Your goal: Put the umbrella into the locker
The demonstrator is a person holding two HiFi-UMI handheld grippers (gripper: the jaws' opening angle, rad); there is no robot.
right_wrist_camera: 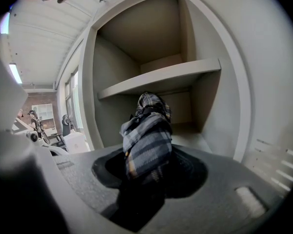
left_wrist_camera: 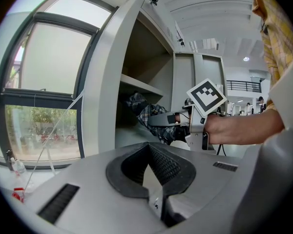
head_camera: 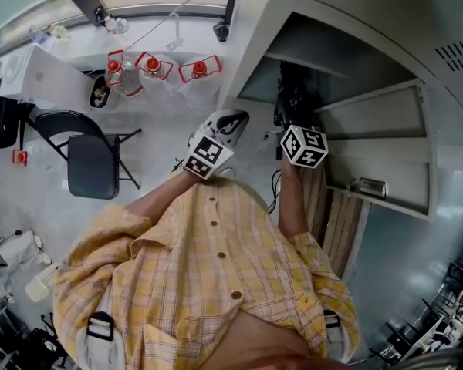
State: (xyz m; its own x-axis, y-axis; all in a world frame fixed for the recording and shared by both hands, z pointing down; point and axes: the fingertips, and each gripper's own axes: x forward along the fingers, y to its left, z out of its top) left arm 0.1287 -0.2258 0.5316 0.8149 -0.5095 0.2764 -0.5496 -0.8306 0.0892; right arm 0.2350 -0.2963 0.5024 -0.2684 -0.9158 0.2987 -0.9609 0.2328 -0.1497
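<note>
The folded plaid umbrella (right_wrist_camera: 147,135) sticks forward out of my right gripper (right_wrist_camera: 149,172), which is shut on it. Its tip reaches into the open locker (right_wrist_camera: 212,111), just under the shelf (right_wrist_camera: 161,79). The left gripper view shows the same umbrella (left_wrist_camera: 145,112) from the side, held level by the right gripper (left_wrist_camera: 172,121) at the locker's mouth. In the head view the umbrella (head_camera: 293,99) is a dark shape inside the compartment, ahead of the right gripper (head_camera: 292,126). My left gripper (left_wrist_camera: 149,152) is shut and holds nothing; it hangs left of the locker door (left_wrist_camera: 102,82).
A black folding chair (head_camera: 92,160) stands on the floor at the left. Several plastic bottles with red caps (head_camera: 153,66) line the wall under the window. A lower locker compartment holds a small object (head_camera: 366,185). A cable (head_camera: 275,183) lies on the floor by the locker.
</note>
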